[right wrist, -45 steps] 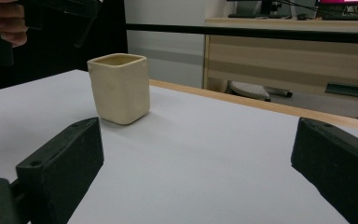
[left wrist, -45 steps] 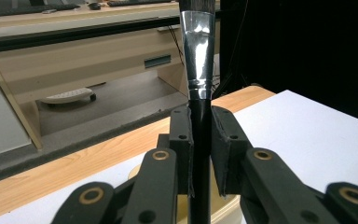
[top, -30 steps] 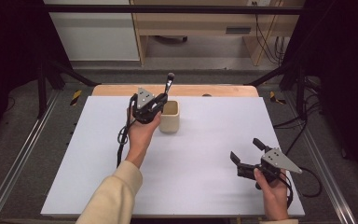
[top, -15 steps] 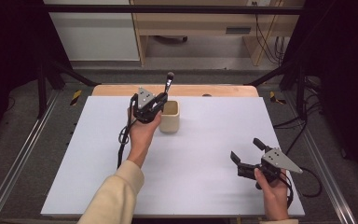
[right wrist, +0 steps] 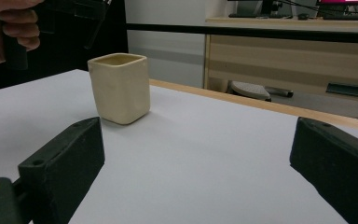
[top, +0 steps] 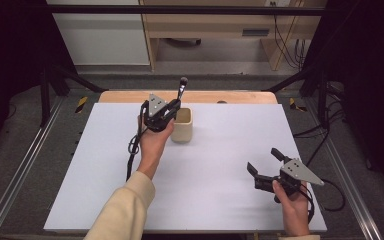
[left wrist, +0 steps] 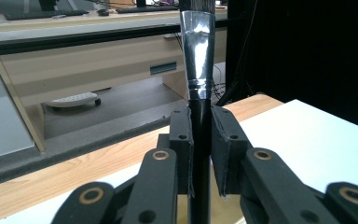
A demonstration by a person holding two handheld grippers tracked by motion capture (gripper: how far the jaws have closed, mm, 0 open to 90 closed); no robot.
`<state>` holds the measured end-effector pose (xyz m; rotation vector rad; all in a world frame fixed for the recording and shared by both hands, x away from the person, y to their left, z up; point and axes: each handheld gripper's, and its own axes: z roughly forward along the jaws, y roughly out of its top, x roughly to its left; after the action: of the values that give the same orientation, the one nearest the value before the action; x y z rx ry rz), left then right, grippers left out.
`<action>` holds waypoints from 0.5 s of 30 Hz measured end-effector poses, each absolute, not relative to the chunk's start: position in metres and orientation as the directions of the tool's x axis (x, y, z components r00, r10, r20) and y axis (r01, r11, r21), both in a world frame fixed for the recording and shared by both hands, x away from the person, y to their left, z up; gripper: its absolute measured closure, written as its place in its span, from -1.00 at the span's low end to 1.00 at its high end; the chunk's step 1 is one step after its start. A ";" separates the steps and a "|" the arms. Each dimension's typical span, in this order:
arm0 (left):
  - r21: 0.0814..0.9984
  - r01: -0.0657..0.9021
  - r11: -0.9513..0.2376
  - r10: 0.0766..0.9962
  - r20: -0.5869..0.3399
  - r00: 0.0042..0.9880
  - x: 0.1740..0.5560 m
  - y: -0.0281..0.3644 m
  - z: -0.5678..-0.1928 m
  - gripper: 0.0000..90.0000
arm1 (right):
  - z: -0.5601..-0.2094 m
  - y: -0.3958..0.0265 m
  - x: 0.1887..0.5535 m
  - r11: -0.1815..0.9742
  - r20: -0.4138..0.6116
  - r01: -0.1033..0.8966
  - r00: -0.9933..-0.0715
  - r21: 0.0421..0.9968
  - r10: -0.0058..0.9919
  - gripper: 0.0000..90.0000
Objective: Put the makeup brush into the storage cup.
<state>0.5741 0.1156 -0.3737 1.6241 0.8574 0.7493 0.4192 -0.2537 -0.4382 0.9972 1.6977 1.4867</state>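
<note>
Altogether, two grippers, one brush and one cup are on show above a white table (top: 220,200). Nothing on any of them carries a brand, label or writing that can be read.

At the far middle of the table the left gripper (top: 172,106) has its jaws pressed together on the black handle of the brush (left wrist: 198,116), pinching it from both sides. That brush stands nearly upright, its shiny metal ferrule above the jaws and its dark bristle tip (top: 183,80) pointing up and away toward the far edge. In the high view it rises just beside the far left corner of the cup (top: 182,125).

One squarish, cream-coloured cup sits upright on the table, immediately right of the left gripper. Its mouth is open; the inside wall looks pale, and whether anything lies at the bottom cannot be told.

Near the right corner, the right gripper (top: 264,163) hovers just above the tabletop with its jaws spread wide and nothing between them, well apart from the cup.
</note>
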 end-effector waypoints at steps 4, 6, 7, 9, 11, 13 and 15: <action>0.979 0.151 -0.139 0.843 0.036 0.537 0.576 0.116 -0.376 0.75 | -0.438 -0.254 0.419 0.062 0.004 0.118 -0.491 0.991 0.871 -0.93; 0.978 0.154 -0.140 0.843 0.036 0.537 0.577 0.116 -0.377 0.75 | -0.438 -0.254 0.419 0.063 0.003 0.118 -0.492 0.991 0.871 -0.93; 0.978 0.153 -0.140 0.843 0.036 0.537 0.578 0.115 -0.377 0.75 | -0.438 -0.254 0.419 0.064 0.004 0.121 -0.491 0.991 0.871 -0.93; 0.979 0.153 -0.136 0.842 0.033 0.538 0.578 0.115 -0.378 0.75 | -0.439 -0.254 0.419 0.064 0.003 0.119 -0.491 0.991 0.871 -0.93; 0.979 0.153 -0.131 0.843 0.029 0.538 0.579 0.114 -0.379 0.75 | -0.439 -0.254 0.419 0.066 0.002 0.120 -0.491 0.991 0.871 -0.93; 0.980 0.152 -0.127 0.841 0.025 0.541 0.580 0.115 -0.380 0.75 | -0.439 -0.254 0.419 0.066 0.002 0.120 -0.491 0.991 0.871 -0.93; 0.981 0.153 -0.118 0.841 0.017 0.541 0.580 0.115 -0.380 0.75 | -0.439 -0.254 0.419 0.065 0.003 0.120 -0.492 0.991 0.871 -0.93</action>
<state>0.5803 0.1147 -0.3802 1.6070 0.8627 0.7325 0.4193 -0.2539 -0.4386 0.9956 1.7016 1.4858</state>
